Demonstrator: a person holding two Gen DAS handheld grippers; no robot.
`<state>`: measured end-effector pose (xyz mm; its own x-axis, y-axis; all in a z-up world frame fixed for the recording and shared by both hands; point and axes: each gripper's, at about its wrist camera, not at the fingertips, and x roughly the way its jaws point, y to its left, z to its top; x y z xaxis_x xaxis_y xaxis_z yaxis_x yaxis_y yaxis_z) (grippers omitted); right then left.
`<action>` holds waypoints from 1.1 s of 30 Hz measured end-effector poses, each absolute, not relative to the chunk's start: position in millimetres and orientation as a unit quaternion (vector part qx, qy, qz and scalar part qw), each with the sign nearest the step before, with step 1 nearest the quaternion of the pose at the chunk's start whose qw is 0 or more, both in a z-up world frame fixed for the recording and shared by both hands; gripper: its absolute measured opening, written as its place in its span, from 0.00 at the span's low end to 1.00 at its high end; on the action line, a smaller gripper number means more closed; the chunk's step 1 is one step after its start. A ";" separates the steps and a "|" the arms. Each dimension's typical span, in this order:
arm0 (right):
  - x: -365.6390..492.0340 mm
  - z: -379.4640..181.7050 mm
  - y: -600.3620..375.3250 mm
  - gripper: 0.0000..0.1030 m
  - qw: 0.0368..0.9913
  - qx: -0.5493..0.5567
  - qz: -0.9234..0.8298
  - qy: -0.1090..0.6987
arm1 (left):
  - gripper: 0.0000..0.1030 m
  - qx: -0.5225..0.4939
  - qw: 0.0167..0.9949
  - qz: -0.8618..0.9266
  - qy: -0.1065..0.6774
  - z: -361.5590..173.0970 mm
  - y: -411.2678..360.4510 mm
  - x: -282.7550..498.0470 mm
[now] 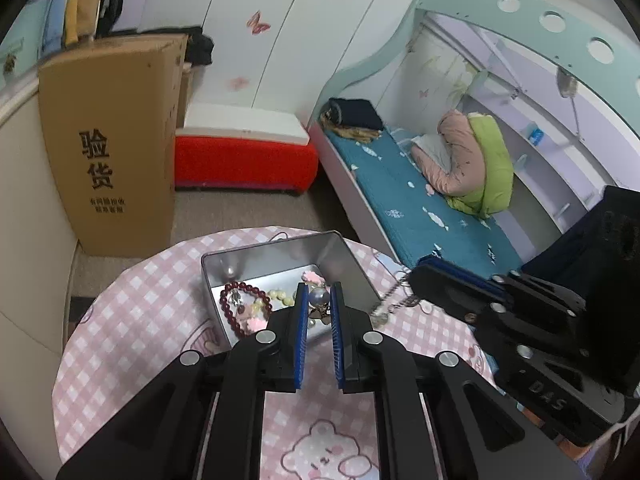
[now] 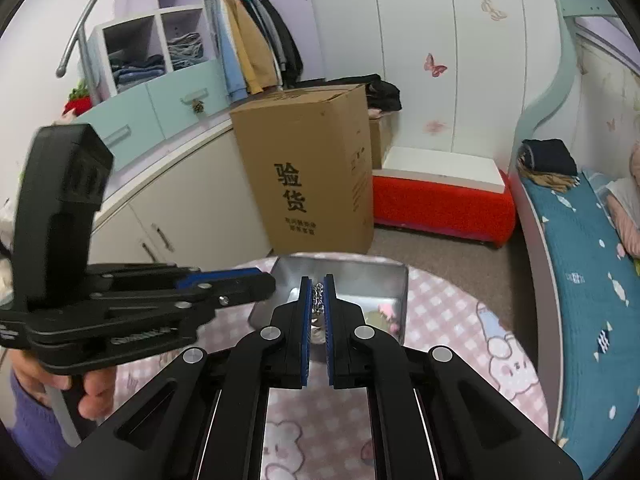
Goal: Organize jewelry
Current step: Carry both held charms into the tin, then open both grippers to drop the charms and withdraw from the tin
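Blue pads of my left claw (image 1: 319, 298) pinch a pearl-like bead charm (image 1: 319, 297) over the open metal tin (image 1: 256, 258), where a dark red bead bracelet (image 1: 234, 308) and pale beads (image 1: 280, 295) already lie. My right claw (image 2: 318, 294) is closed on a silver chain (image 2: 318, 300), which hangs between its pads above the tin's near side; in the left view the chain (image 1: 394, 300) dangles just outside the tin wall, over the pink checked tabletop (image 1: 132, 320). I judge the chain light, limp and slippery, likely to swing or snag, so a hold near its bunched middle suits. The charm looks hard, round and apt to roll.
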<state>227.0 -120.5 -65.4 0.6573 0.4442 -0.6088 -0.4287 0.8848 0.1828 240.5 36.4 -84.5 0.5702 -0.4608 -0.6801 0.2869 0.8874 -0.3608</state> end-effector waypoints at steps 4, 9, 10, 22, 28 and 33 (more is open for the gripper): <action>246.1 -72.5 -118.4 0.06 0.908 0.013 0.234 0.349 | 0.09 -0.105 0.868 -0.203 0.440 -101.8 36.1 262.2; 263.8 -92.8 -115.2 0.06 0.900 0.017 0.232 0.369 | 0.09 -0.102 0.860 -0.194 0.461 -124.0 32.4 275.1; 265.7 -96.5 -114.2 0.06 0.899 0.018 0.232 0.372 | 0.09 -0.099 0.859 -0.193 0.464 -126.9 31.8 276.5; 283.9 -130.3 -110.2 0.06 0.885 0.023 0.231 0.403 | 0.10 -0.087 0.857 -0.179 0.475 -142.6 28.4 281.5; 285.4 -135.0 -112.3 0.06 0.883 0.025 0.230 0.408 | 0.10 -0.087 0.854 -0.182 0.479 -144.8 27.2 281.7; 286.5 -137.4 -113.5 0.06 0.882 0.030 0.228 0.412 | 0.10 -0.089 0.854 -0.181 0.479 -144.3 29.7 280.8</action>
